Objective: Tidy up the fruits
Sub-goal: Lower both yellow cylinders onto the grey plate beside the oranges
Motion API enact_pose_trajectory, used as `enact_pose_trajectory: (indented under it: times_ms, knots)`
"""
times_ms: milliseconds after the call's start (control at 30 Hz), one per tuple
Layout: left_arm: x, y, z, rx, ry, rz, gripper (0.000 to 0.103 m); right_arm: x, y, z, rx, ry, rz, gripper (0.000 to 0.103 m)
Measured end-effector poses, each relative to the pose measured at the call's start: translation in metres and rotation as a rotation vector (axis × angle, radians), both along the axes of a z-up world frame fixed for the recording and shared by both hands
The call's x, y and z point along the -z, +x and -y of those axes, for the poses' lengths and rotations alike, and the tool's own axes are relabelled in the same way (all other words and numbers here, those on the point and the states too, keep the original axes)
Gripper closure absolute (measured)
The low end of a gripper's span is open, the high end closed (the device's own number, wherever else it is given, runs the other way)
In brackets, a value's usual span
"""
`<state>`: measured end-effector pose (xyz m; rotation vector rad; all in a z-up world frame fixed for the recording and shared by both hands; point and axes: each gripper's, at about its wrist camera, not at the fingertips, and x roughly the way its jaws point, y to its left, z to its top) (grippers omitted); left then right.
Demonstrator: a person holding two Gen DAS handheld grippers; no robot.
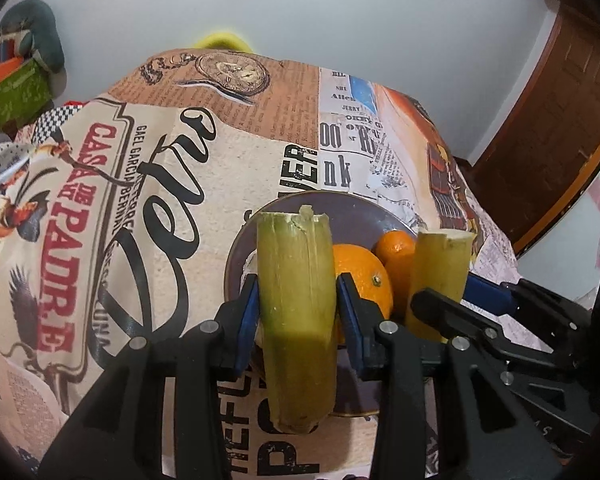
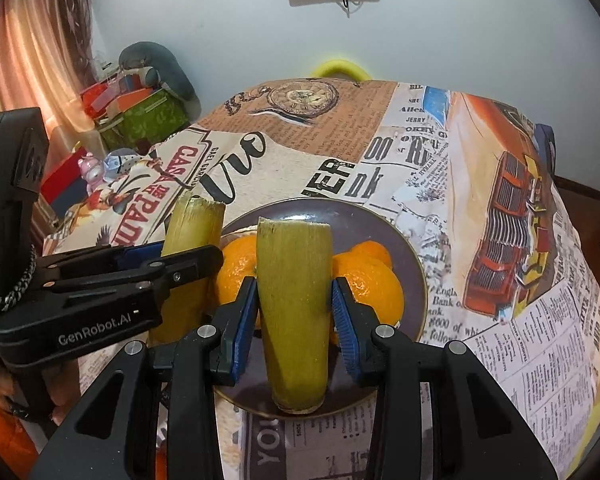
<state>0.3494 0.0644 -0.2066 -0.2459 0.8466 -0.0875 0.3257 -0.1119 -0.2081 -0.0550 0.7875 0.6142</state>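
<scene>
1. Left wrist view: left claw (image 1: 297, 312) clenched on a green-yellow cane piece (image 1: 296, 312), blue pads pressed against both its sides, stalk upright with a ragged top end.
2. Same view, just right: right claw (image 1: 440, 304) gripping a second cane piece (image 1: 440, 268), also roughly upright, slightly tilted.
3. Behind both stalks: dark plate (image 1: 352, 216) on the bench, carrying oranges (image 1: 360, 276); one large with stem nub facing the camera, another behind it to the right.
4. Right wrist view: right claw (image 2: 295, 316) clamped around its cane piece (image 2: 294, 304), lower end hovering over the near rim of the plate (image 2: 412, 276).
5. Left of it: left claw (image 2: 188, 264) reaching in from the side, shut around the other stalk (image 2: 192, 232), positioned at the plate's left edge.
6. Oranges (image 2: 236, 272) clustered in the plate on either side of the held stalk, partly hidden by it.
7. Bench draped in a newspaper-print cloth (image 2: 420, 152) with a pocket watch and red truck pattern.
8. Far left: stacked boxes (image 2: 140, 116) beside a pink curtain (image 2: 28, 52).
</scene>
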Motion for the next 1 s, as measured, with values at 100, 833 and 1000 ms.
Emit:
enact_pose_trajectory:
  times_ms: [100, 833, 1000]
  knots:
    - [0.001, 0.0, -0.003, 0.003, -0.012, -0.014, 0.064, 0.001, -0.001, 0.002, -0.002, 0.008, -0.013, 0.069]
    - [0.008, -0.028, -0.012, 0.015, -0.053, -0.089, 0.067, 0.007, -0.012, 0.016, 0.012, -0.002, -0.043, 0.066]
    - [0.009, -0.028, -0.017, -0.009, -0.122, -0.116, 0.067, 0.007, -0.014, 0.019, 0.013, -0.003, -0.038, 0.067]
